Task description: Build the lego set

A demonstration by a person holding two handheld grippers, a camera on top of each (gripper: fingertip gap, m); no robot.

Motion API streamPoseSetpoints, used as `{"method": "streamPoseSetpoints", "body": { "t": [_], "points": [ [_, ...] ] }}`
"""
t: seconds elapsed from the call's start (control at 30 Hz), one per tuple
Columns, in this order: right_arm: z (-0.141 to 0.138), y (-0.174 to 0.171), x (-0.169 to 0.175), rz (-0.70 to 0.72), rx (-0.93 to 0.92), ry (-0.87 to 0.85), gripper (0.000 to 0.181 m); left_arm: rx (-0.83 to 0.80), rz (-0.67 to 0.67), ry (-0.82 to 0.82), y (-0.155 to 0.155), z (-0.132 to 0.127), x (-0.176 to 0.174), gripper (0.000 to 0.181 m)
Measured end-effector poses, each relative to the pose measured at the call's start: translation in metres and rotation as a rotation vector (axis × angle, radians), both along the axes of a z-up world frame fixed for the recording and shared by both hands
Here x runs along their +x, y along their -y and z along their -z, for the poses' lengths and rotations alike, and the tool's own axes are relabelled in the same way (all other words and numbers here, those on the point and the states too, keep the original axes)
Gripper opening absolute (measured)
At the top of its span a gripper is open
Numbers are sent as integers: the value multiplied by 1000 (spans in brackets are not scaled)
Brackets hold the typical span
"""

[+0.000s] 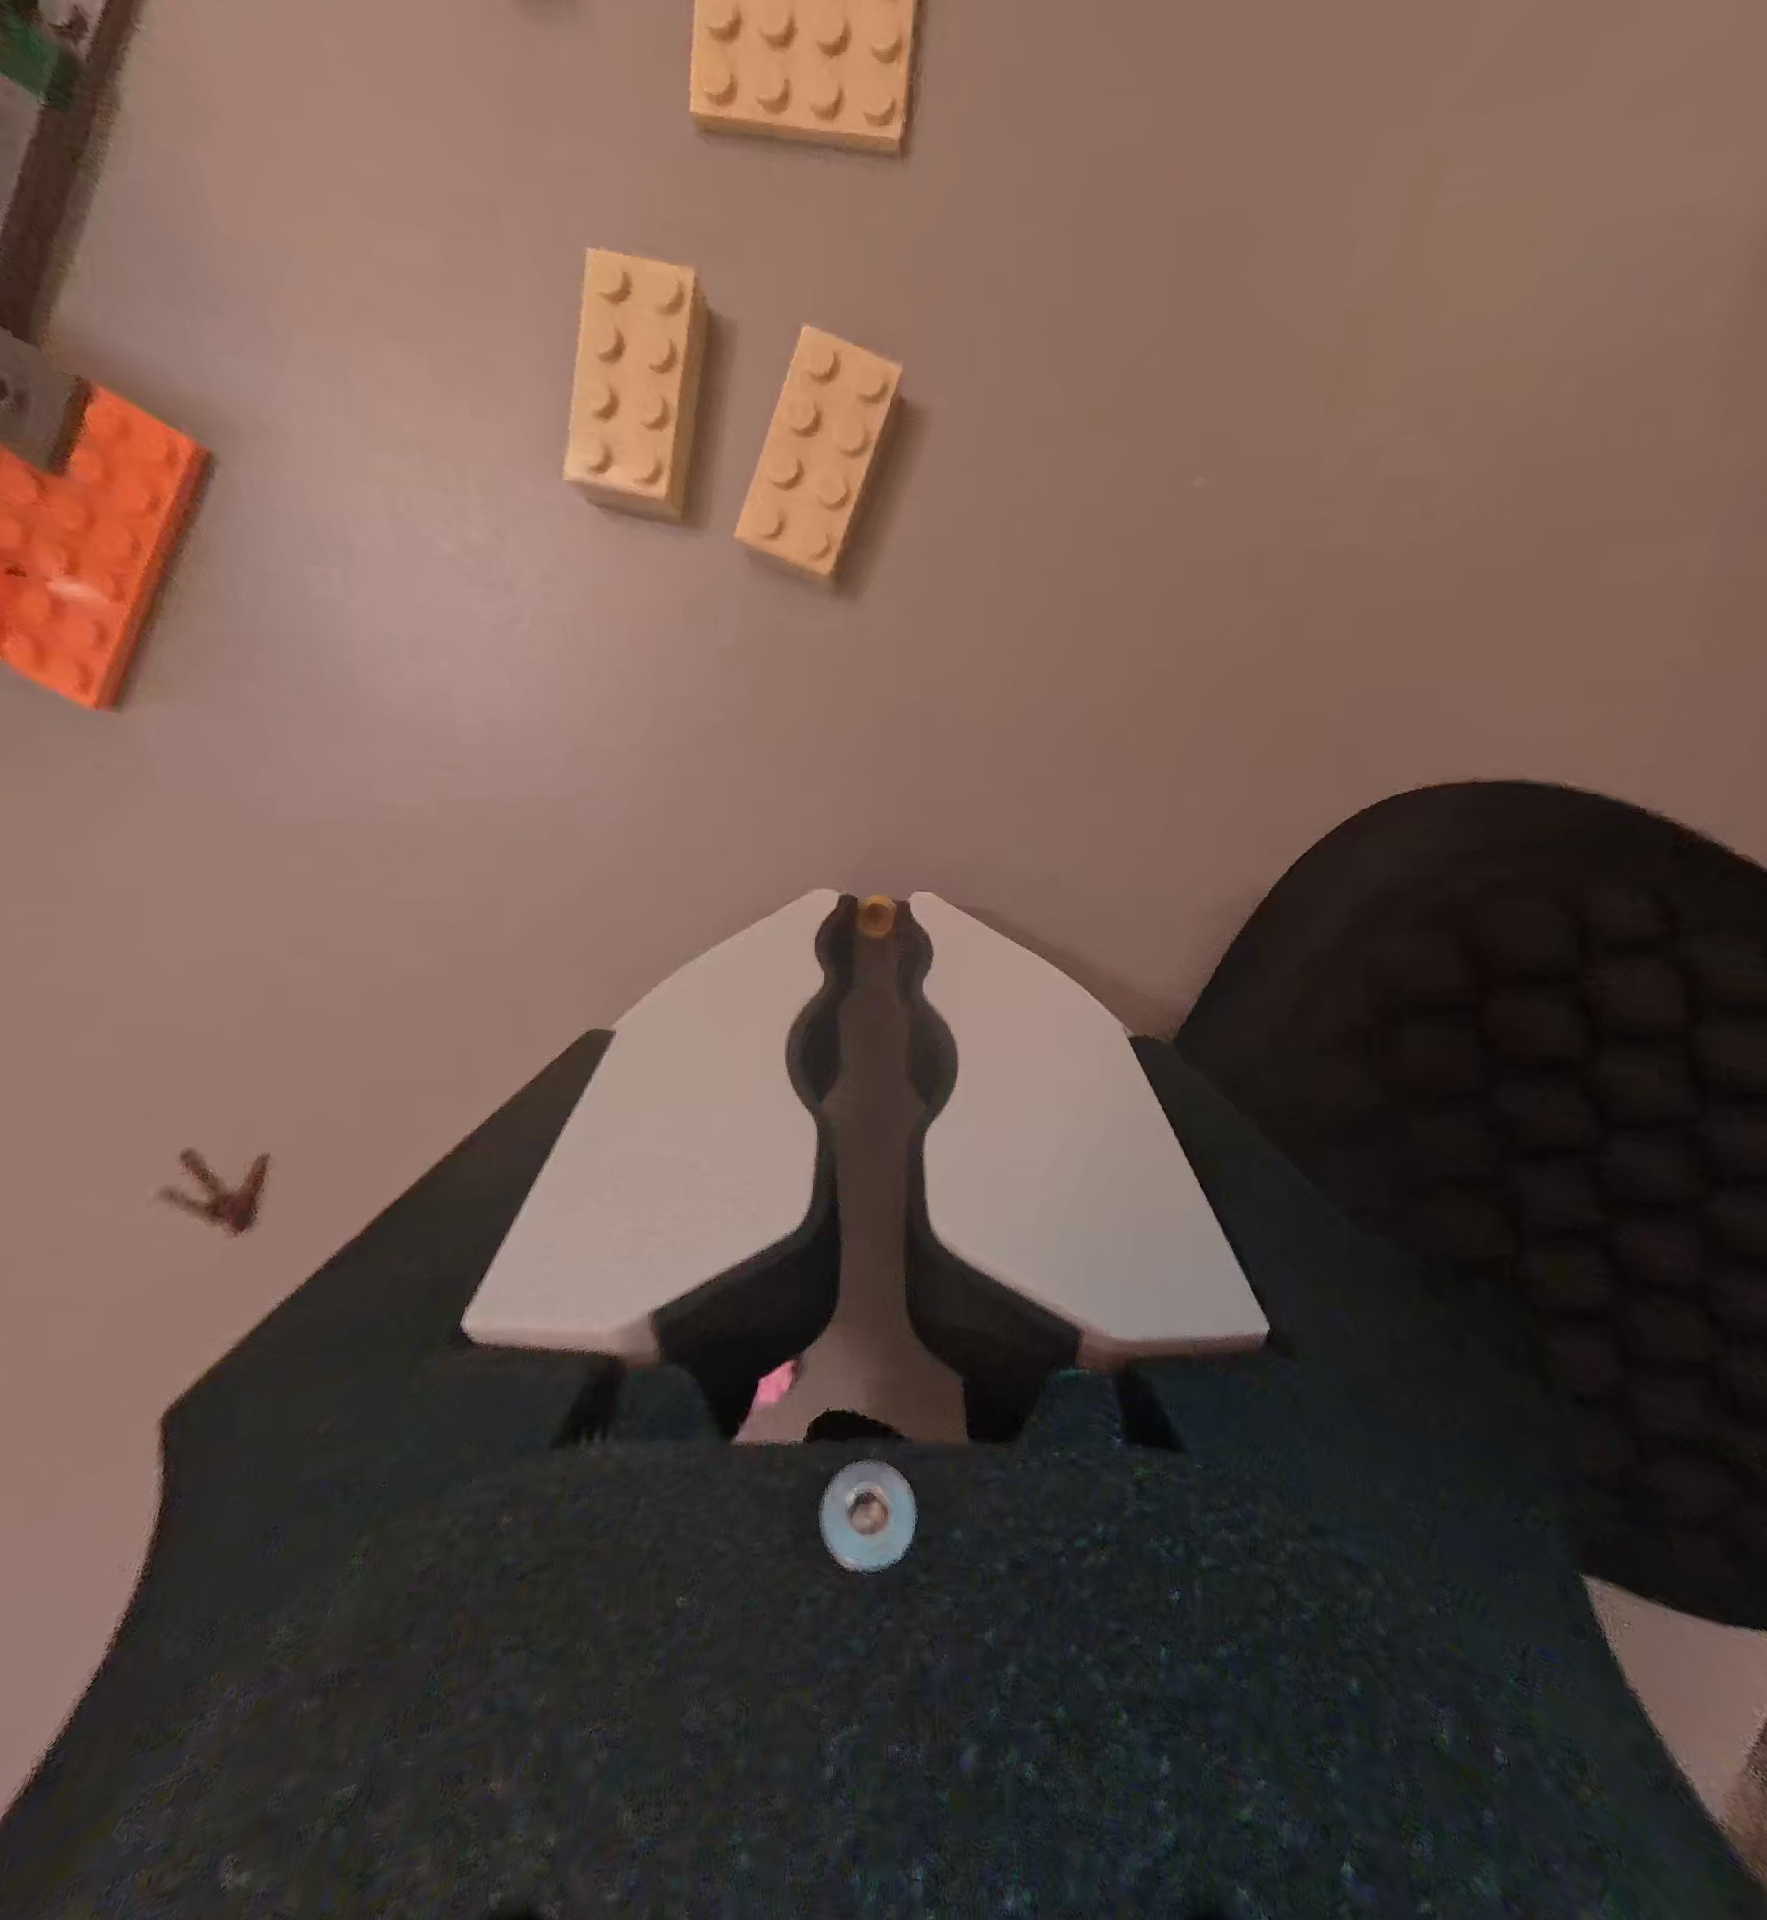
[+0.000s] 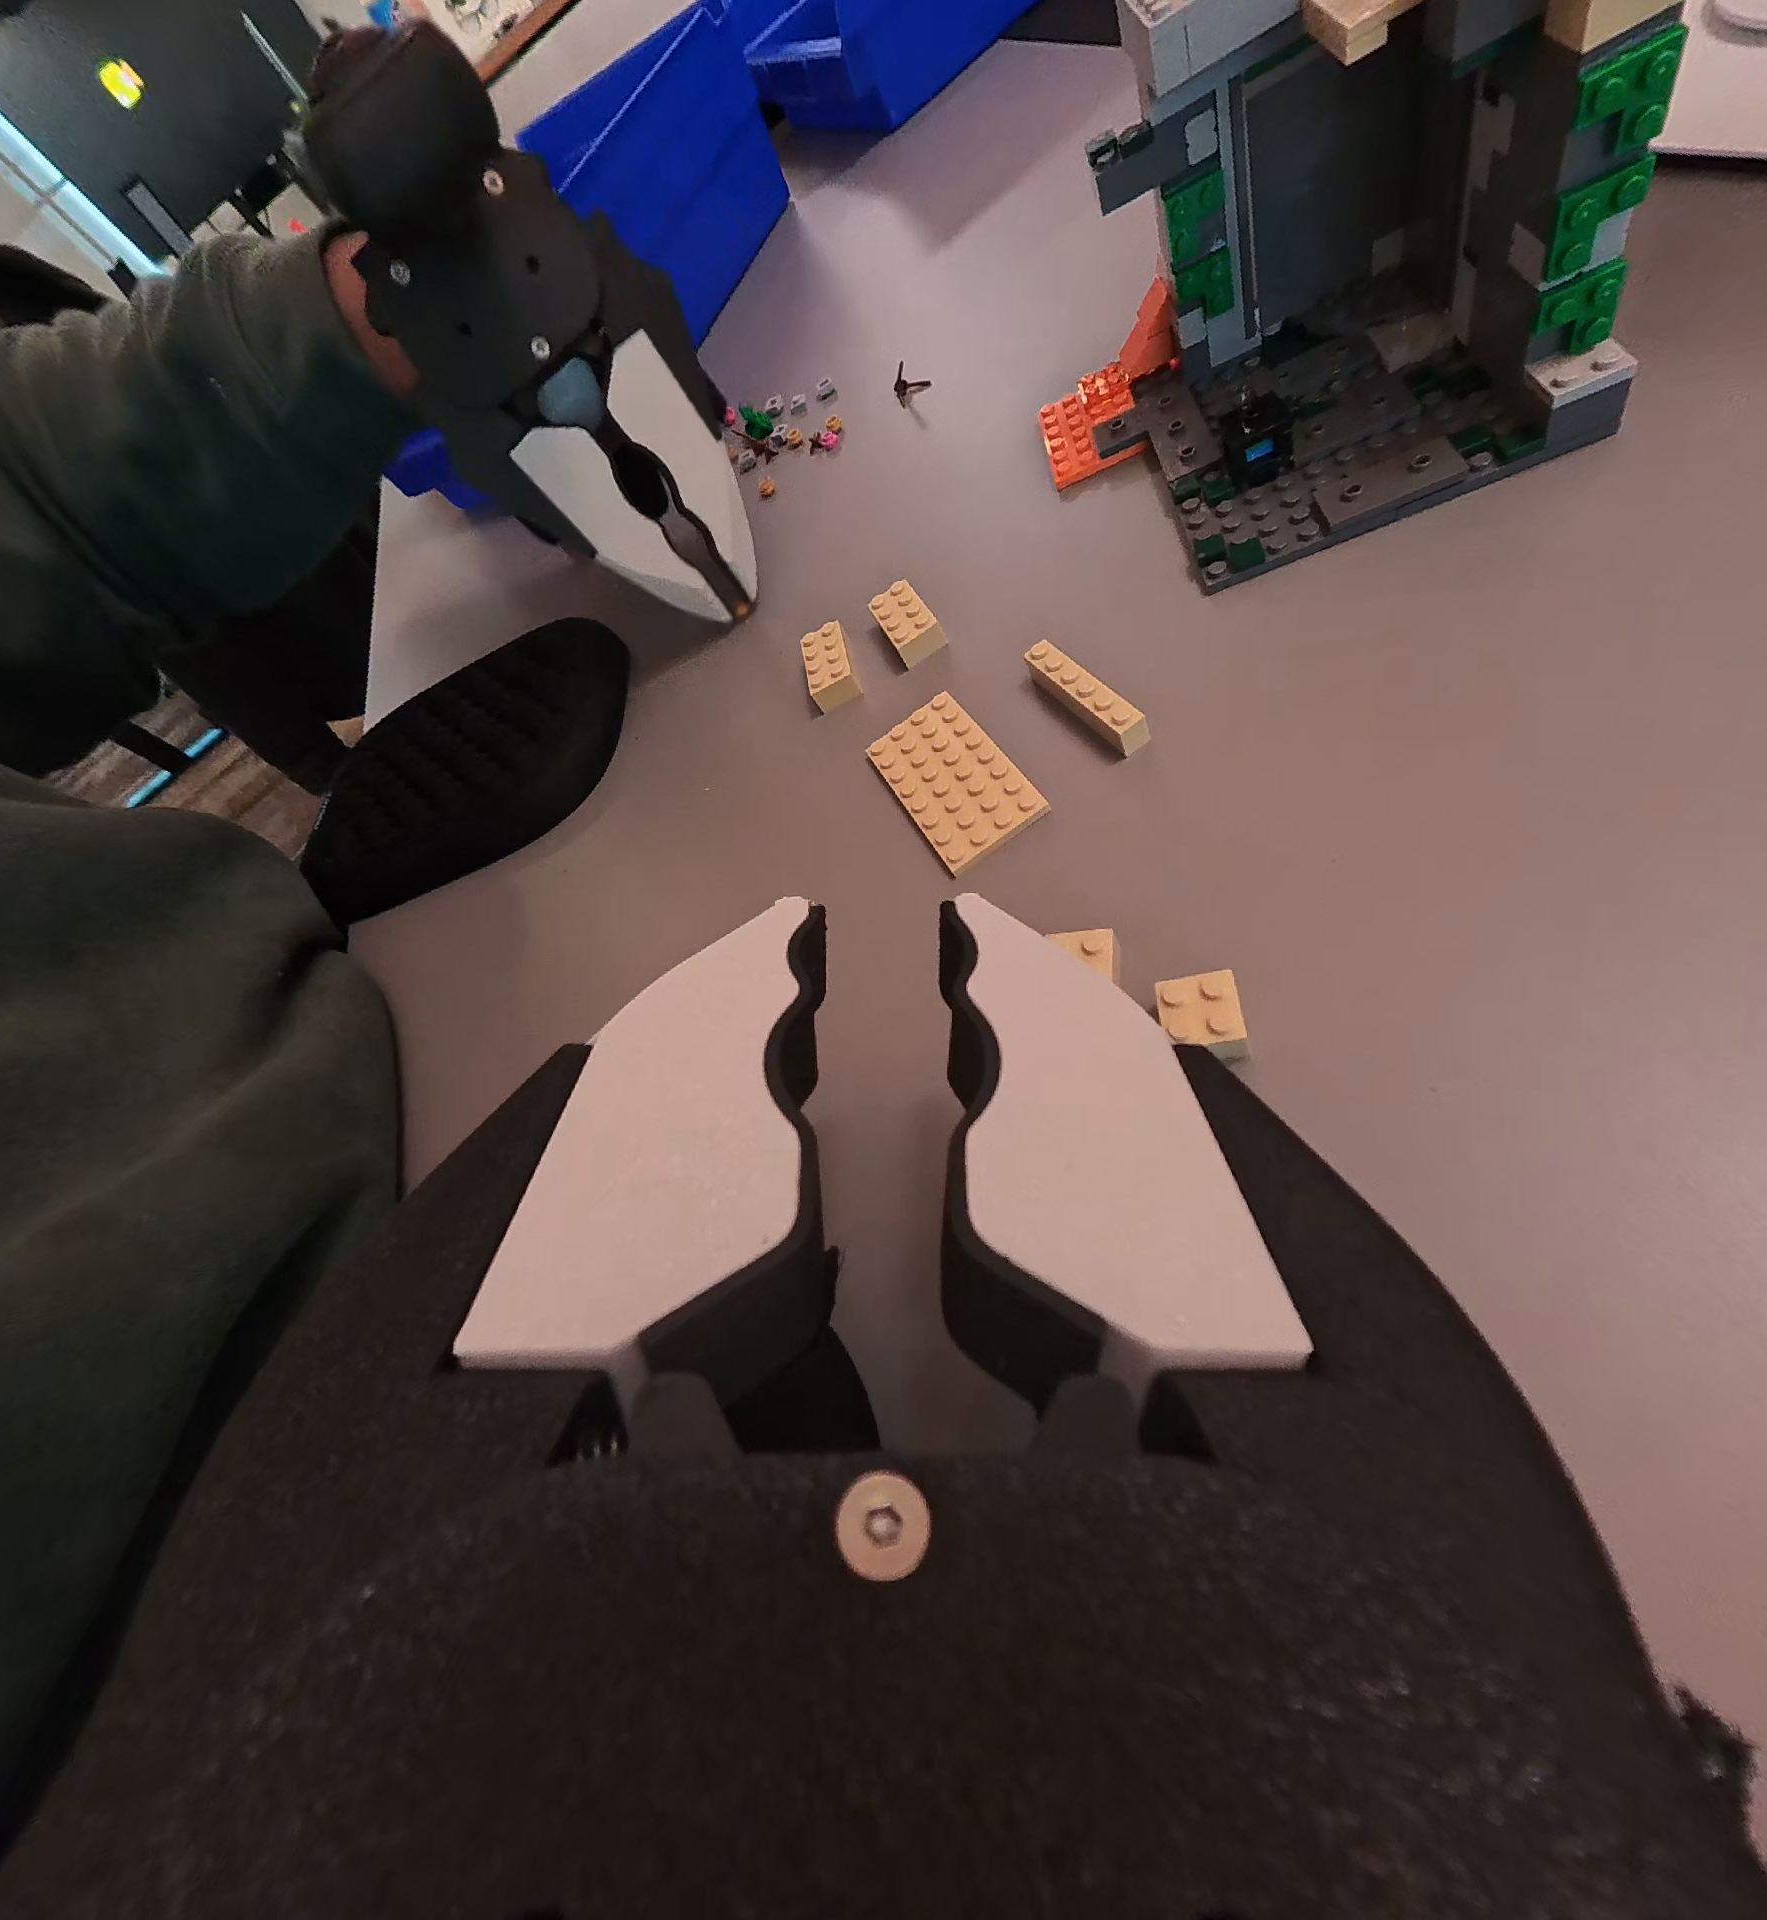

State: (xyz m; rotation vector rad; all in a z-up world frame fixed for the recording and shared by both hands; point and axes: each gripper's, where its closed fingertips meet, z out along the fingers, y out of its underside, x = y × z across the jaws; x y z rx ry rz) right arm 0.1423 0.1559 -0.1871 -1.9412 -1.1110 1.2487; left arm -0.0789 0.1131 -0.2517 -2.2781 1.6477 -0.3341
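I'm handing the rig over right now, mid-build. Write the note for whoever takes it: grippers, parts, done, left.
Left gripper: shut on a tiny amber stud, raised over the table.
Right gripper: open, empty, hovering.
Parts: tan plate, two short tan bricks, long tan brick, two small tan bricks by the right fingers, a pile of small bits.
Done: grey-green tower on its base, orange plate attached.
Left: place the stud, add the tan parts.

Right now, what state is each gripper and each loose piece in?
left gripper: shut on a small amber stud
right gripper: open, empty
tan plate: flat on table, loose
two tan bricks: studs up, apart, unattached
long tan brick: lying loose
tower build: upright, partly built
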Motion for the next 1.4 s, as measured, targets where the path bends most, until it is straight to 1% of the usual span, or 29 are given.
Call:
{"method": "streamPoseSetpoints", "body": {
  "t": [0.07,0.27,0.37,0.6,0.87,1.03,1.1,1.13,1.17,1.23,1.3,1.4],
  "points": [
    [1,0,1,2,-1,0,21,15,-35,-20,-8,-4,-15,7],
    [1,-1,2,7,-5,-5,21,35,-167,-120,-33,-12,-81,7],
    [2,-1,2,8,-7,-5,21,24,-198,-137,-34,-12,-97,13],
    [5,-1,1,7,-18,-5,21,33,-201,-149,-32,-14,-105,21],
    [6,0,0,3,-13,-5,21,58,-221,-121,-30,-23,-107,22],
    [6,0,1,5,-16,-7,21,95,-225,-76,-21,-32,-101,19],
    [5,1,0,5,-16,-10,21,139,-236,-42,-18,-41,-98,15],
    [5,1,0,5,-15,-11,21,177,-250,-16,-17,-48,-97,10],
    [4,1,1,6,-13,-14,21,218,-267,22,-17,-58,-96,1],
    [3,1,1,9,-13,-21,21,303,-319,100,-16,-82,-101,0],
    [1,0,1,13,-13,-33,21,394,-386,134,-13,-106,-118,0],
    [-4,-2,2,23,-5,-59,21,486,-526,148,-4,-139,-162,0]
  ]
}}
